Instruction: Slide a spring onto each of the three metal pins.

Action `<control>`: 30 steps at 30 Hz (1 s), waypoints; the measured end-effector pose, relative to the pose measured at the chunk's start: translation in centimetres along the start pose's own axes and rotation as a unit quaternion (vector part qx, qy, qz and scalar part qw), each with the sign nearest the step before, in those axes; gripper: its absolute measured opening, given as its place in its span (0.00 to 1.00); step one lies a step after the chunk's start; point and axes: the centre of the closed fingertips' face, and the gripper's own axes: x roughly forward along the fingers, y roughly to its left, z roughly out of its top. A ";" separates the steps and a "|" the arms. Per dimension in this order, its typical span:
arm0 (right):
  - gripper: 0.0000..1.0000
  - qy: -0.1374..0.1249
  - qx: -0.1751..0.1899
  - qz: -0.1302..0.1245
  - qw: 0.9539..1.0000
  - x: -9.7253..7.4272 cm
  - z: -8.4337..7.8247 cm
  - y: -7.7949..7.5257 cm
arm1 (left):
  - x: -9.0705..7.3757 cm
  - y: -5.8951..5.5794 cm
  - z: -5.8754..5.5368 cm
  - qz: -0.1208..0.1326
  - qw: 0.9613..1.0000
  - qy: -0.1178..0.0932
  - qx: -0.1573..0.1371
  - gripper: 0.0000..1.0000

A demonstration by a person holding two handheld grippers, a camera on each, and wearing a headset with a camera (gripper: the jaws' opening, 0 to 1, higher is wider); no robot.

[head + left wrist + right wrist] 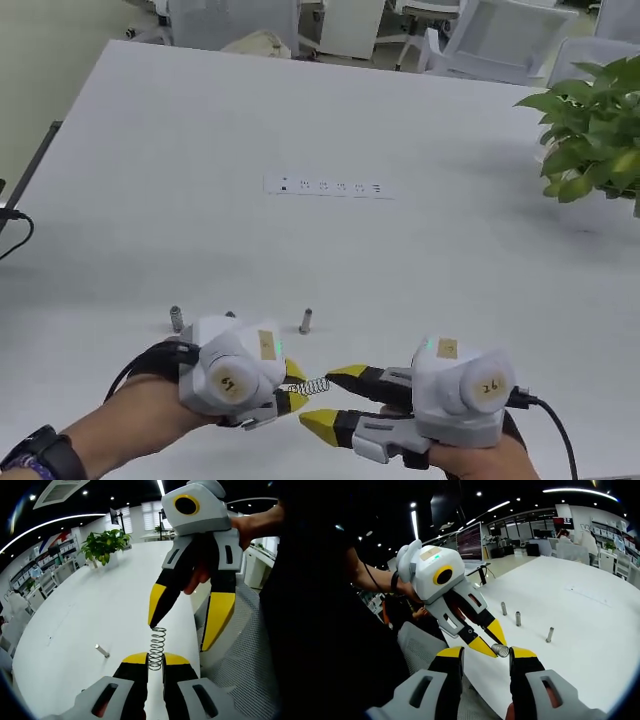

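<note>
The left gripper (296, 387) and the right gripper (318, 396) are white and grey, with black jaws that end in yellow. The spring (313, 385) is shiny silver. The pins (305, 320) are grey. The tabletop (300, 120) is white. The plant (595, 120) is green.

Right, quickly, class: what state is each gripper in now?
Left gripper: shut on the spring.
Right gripper: open, one jaw tip at the spring's free end.

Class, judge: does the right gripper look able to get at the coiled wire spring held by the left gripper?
Likely yes: the right gripper is open, and the coiled wire spring in the left gripper meets one of its jaw tips, nothing between.
</note>
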 end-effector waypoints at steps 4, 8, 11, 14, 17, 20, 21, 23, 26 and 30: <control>0.32 0.019 -0.019 0.002 1.000 0.0 -0.7 -0.3 | 0.1 -0.5 -0.2 -0.004 1.000 0.003 0.006 0.02; 0.32 0.027 -0.025 0.001 0.999 -0.2 -0.9 -0.9 | 0.1 -0.9 -0.3 -0.010 1.000 0.007 0.014 0.02; 0.31 0.032 -0.028 0.003 0.999 -0.3 -1.0 -1.2 | 0.1 -1.1 -0.2 -0.012 1.000 0.005 0.016 0.02; 0.28 0.041 -0.046 0.014 0.998 -0.1 -1.2 -1.2 | 0.1 -1.2 0.1 -0.014 1.000 0.002 0.020 0.02; 0.26 0.047 -0.053 0.025 0.997 0.0 -1.4 -1.4 | 0.1 -1.4 0.5 -0.017 1.000 0.000 0.025 0.02; 0.24 0.054 -0.065 0.034 0.996 -0.1 -1.3 -1.3 | 0.0 -1.6 0.6 -0.018 0.999 0.000 0.029 0.02; 0.24 0.056 -0.068 0.036 0.995 -0.1 -1.4 -1.3 | 0.0 -1.6 0.7 -0.019 0.999 0.000 0.029 0.02; 0.23 0.061 -0.075 0.040 0.994 -0.1 -1.5 -1.3 | 0.0 -1.7 0.7 -0.020 0.999 0.000 0.030 0.02; 0.20 0.069 -0.085 0.047 0.993 -0.1 -1.6 -1.2 | 0.0 -1.9 1.0 -0.022 0.999 -0.002 0.032 0.02; 0.15 0.070 -0.095 0.061 0.991 -0.1 -1.7 -0.7 | 0.0 -2.2 1.4 -0.025 0.999 -0.004 0.036 0.02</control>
